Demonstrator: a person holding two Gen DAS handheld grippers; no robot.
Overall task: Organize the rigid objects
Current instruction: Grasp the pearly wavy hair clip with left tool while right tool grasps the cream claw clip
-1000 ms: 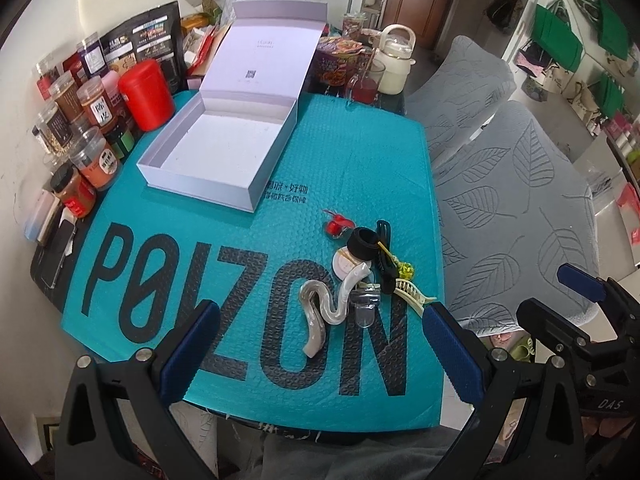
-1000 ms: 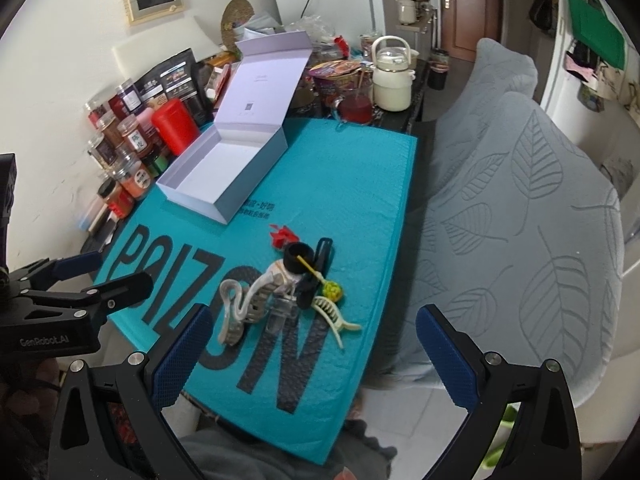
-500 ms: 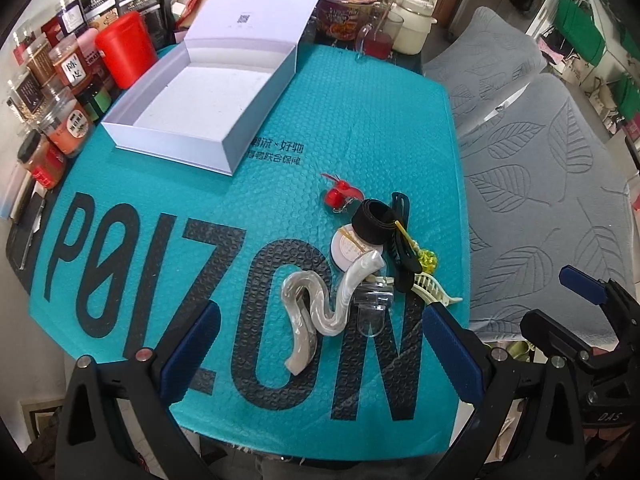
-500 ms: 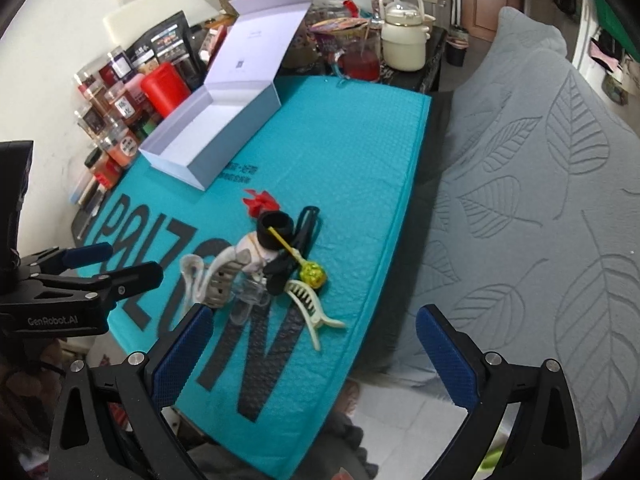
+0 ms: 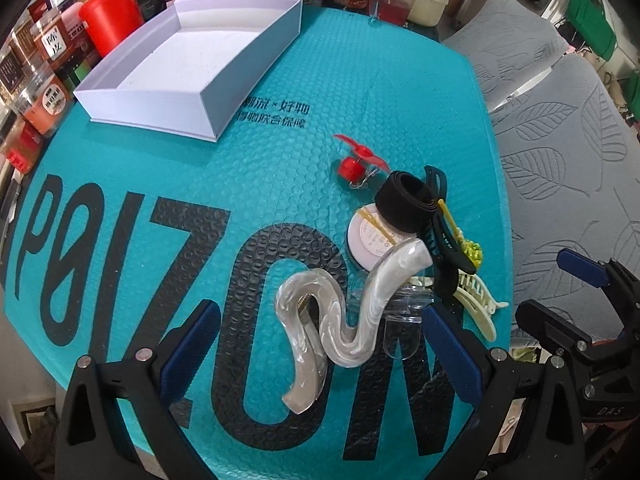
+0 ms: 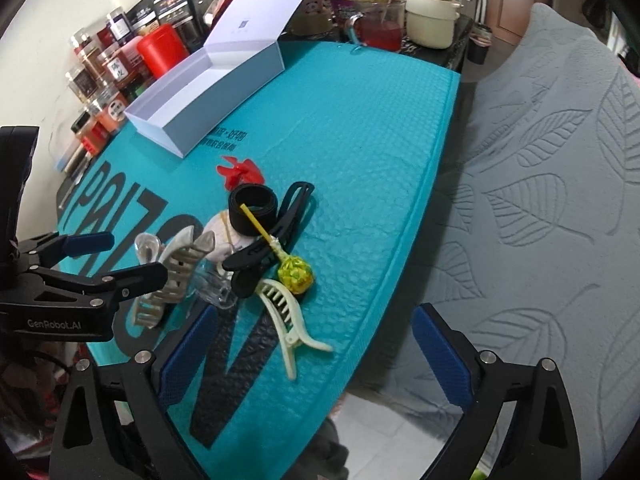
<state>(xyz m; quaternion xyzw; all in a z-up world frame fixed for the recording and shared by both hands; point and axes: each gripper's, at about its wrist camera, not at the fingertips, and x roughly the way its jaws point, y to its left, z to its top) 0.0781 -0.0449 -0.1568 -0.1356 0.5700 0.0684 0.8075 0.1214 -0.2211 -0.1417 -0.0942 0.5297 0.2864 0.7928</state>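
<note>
A pile of small objects lies on the teal mat (image 5: 200,208): a wavy pearl-white hair clip (image 5: 344,320), a black band roll (image 5: 406,202), a round white tin (image 5: 370,236), a red propeller toy (image 5: 354,160), a black clip (image 5: 444,240), a yellow lollipop (image 6: 294,274), a cream claw clip (image 6: 286,320) and a clear piece (image 5: 404,320). An open white box (image 5: 192,64) stands at the back left. My left gripper (image 5: 320,348) is open just above the wavy clip, a finger on each side. My right gripper (image 6: 316,348) is open, above the cream clip.
Jars and a red canister (image 5: 110,20) line the left wall. A glass of red drink (image 6: 380,32) and a cream kettle (image 6: 434,20) stand behind the mat. A grey leaf-patterned sofa (image 6: 540,200) runs along the right edge.
Both grippers have moved forward and down toward the pile; the objects now look larger. The left fingers now flank the wavy clip. Nothing on the mat has moved.
</note>
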